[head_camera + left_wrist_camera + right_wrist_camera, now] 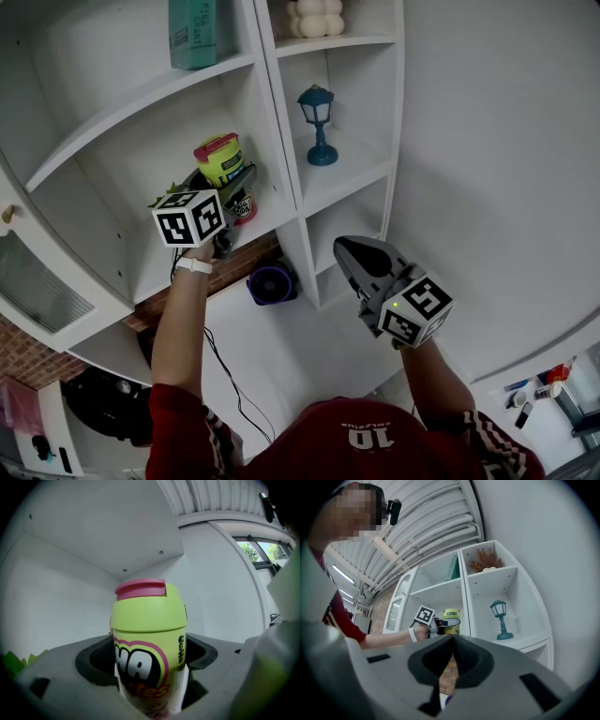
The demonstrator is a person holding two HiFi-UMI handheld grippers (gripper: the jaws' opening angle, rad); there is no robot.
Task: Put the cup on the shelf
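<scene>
A lime-green cup point(220, 161) with a pink lid stands in the left shelf bay point(141, 122), held upright by my left gripper point(232, 192), which is shut on its lower body. Close up in the left gripper view the cup point(147, 644) fills the middle, with black and pink lettering, clamped between grey jaws. My right gripper point(349, 251) hangs lower right, away from the shelves, jaws shut and empty. From the right gripper view point(449, 656) the cup point(451, 621) shows far off in the left gripper.
A teal lantern lamp point(318, 125) stands in the right bay, a teal box point(192, 33) and cream balls point(316, 17) sit on higher shelves. A purple round device point(272, 283) rests below on the counter. Small colourful items point(242, 208) lie behind the cup. A plain white wall point(487, 141) is to the right.
</scene>
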